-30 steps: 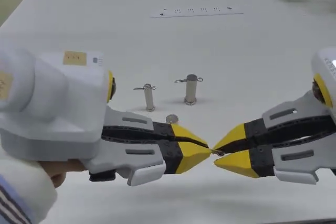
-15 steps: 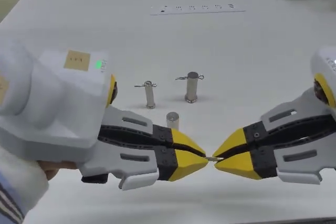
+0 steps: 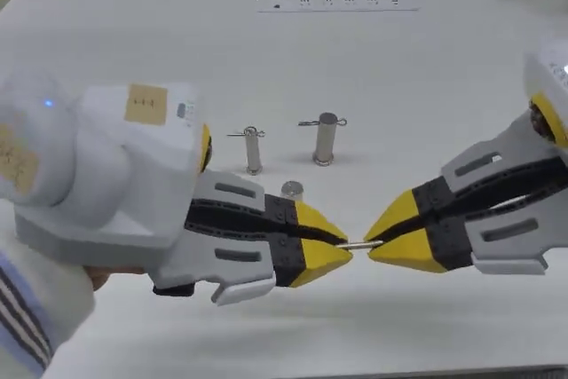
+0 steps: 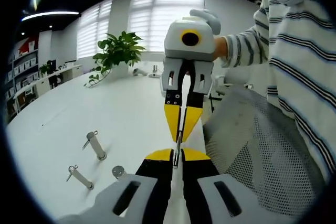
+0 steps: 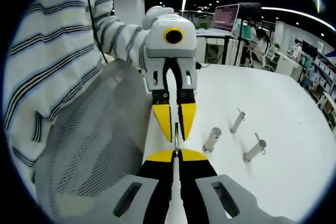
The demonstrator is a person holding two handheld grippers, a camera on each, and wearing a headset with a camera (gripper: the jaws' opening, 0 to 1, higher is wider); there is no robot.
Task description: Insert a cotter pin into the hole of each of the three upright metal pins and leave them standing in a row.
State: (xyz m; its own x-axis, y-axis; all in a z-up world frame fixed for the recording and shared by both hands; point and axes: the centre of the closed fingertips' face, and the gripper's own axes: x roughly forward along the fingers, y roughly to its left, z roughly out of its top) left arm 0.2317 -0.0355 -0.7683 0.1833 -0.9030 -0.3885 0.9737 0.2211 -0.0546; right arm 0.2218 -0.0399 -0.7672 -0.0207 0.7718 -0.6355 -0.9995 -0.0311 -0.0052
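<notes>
Left tool and right tool are yellow-tipped, black and white; cotter pin silver; sleeve striped.

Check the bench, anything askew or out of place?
Nothing tipped or damaged. One oddity: the bare metal pin stands nearer than the left fitted pin and right fitted pin, off their row. Left gripper and right gripper both pinch one cotter pin.

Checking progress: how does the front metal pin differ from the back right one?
The back right pin has a cotter pin through it; the front pin has none. The front pin is half hidden behind the left claw; the back right pin shows fully. Both stand upright.
</notes>
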